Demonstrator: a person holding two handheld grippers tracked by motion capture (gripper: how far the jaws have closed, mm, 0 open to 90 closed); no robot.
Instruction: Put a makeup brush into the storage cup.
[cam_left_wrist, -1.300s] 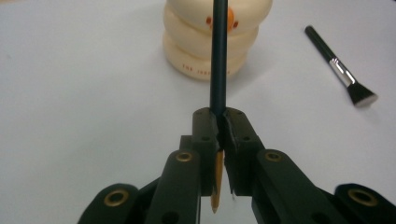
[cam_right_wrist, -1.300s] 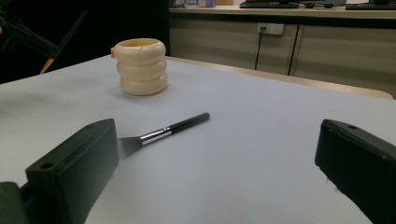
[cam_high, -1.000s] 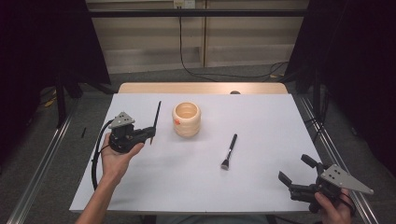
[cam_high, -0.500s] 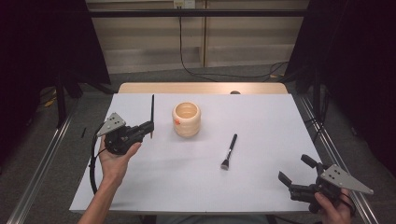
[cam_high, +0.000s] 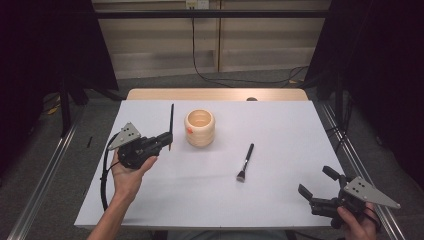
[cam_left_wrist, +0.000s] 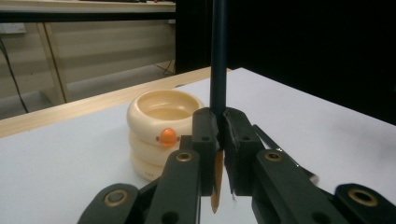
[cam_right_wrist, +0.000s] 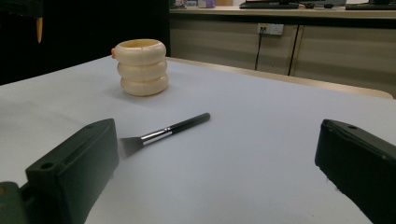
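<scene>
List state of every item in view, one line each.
left tool: shut on the pencil, raised beside the holder.
pencil: upright in the left tool, clear of the table, tip down.
holder: upright on the table, nothing seen inside.
brush: lying flat on the table, untouched.
right tool: open, holding nothing, near the table's front corner.

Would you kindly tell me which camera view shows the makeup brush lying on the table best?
The right gripper view: the brush lies close ahead, bristles and handle clear. The high view shows it small, right of the cream pot. In the left gripper view I cannot make it out for certain.
</scene>
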